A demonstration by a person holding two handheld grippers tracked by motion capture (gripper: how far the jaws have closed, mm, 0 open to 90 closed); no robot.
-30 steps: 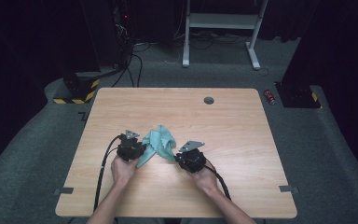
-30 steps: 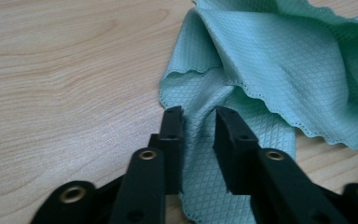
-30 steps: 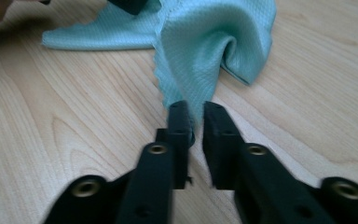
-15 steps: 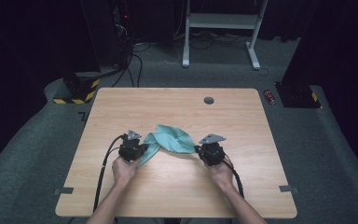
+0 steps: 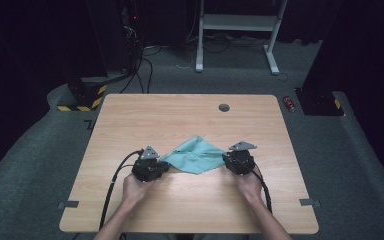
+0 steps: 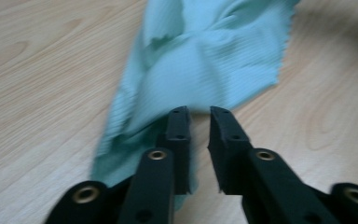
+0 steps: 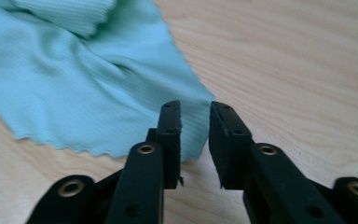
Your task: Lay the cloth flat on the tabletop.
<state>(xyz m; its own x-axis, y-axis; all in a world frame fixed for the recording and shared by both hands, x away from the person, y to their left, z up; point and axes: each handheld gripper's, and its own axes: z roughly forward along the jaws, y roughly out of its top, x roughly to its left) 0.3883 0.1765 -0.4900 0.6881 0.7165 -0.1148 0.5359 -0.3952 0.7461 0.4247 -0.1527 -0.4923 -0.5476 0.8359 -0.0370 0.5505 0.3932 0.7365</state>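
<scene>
High view: teal cloth (image 5: 195, 155) stretches left-right between both tools.

Cloth (image 6: 205, 60) blurred — top edge cropped.

teal ribbed cloth (image 5: 195, 155), pale woodgrain table (image 5: 180, 115), seemingly

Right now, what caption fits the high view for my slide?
Two hand-held grippers, left gripper and right gripper, flank a teal cloth on a wooden table.
</scene>
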